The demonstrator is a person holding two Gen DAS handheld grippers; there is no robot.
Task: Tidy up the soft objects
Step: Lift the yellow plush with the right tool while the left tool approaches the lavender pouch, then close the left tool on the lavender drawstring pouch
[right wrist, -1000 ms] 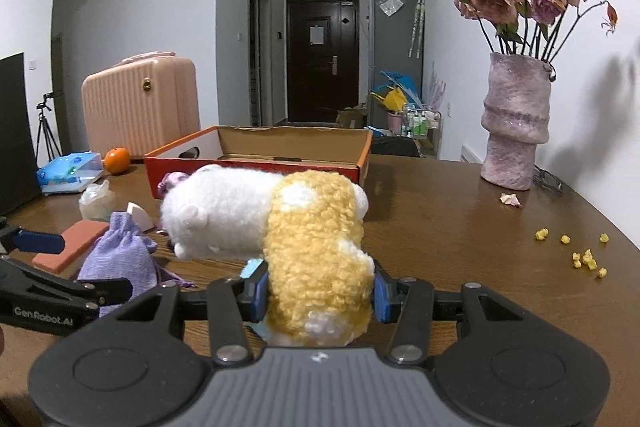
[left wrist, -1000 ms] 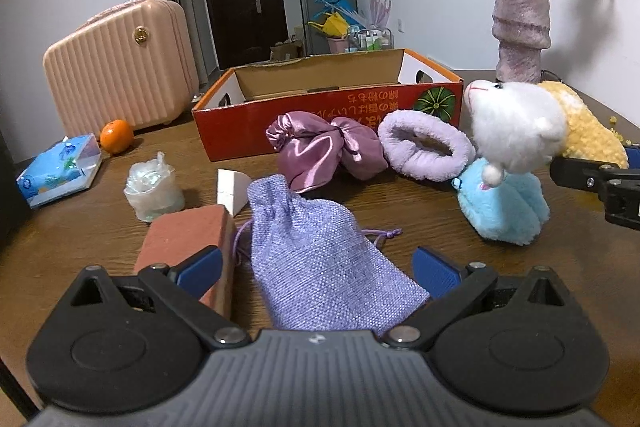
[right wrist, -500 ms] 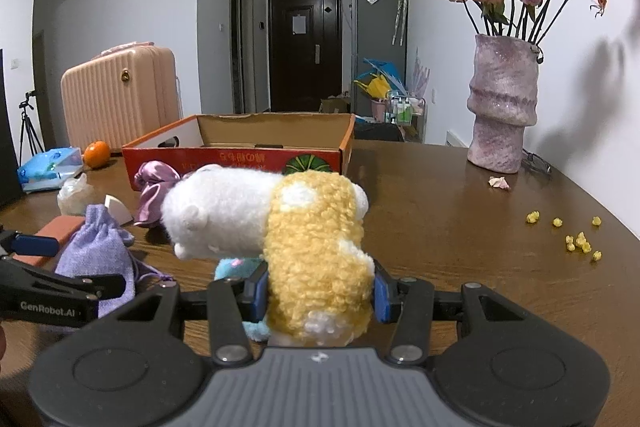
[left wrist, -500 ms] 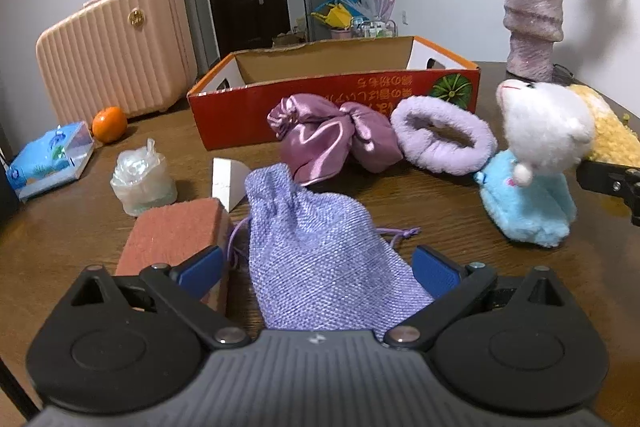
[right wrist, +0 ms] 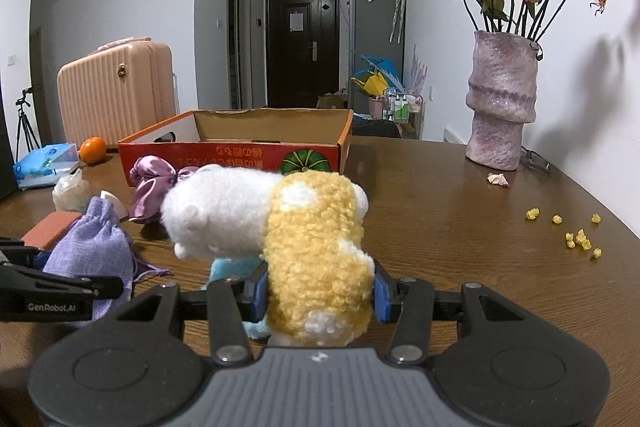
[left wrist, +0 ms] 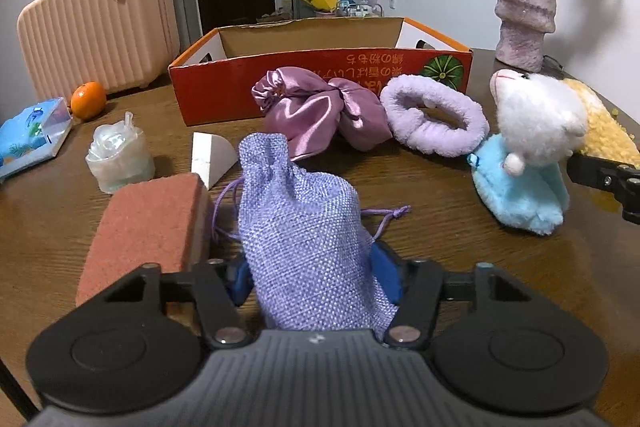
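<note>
Crowding the brown table (left wrist: pixel 460 223), soft things, both claws pinching: pouch (left wrist: pixel 304 227), plush (right wrist: pixel 316 251)

The pouch (left wrist: pixel 304 227) was coarse woven cloth; the table (right wrist: pixel 440 195) glossy wood; the box (left wrist: pixel 320 75) matt cardboard.

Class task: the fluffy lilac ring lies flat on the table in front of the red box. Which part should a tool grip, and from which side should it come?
Grip the near band of the ring, one finger in the hole and one outside. Come from above and the front: it lies flat with the hole up, the box is close behind, and the satin bag and plush toy crowd its sides.
</note>
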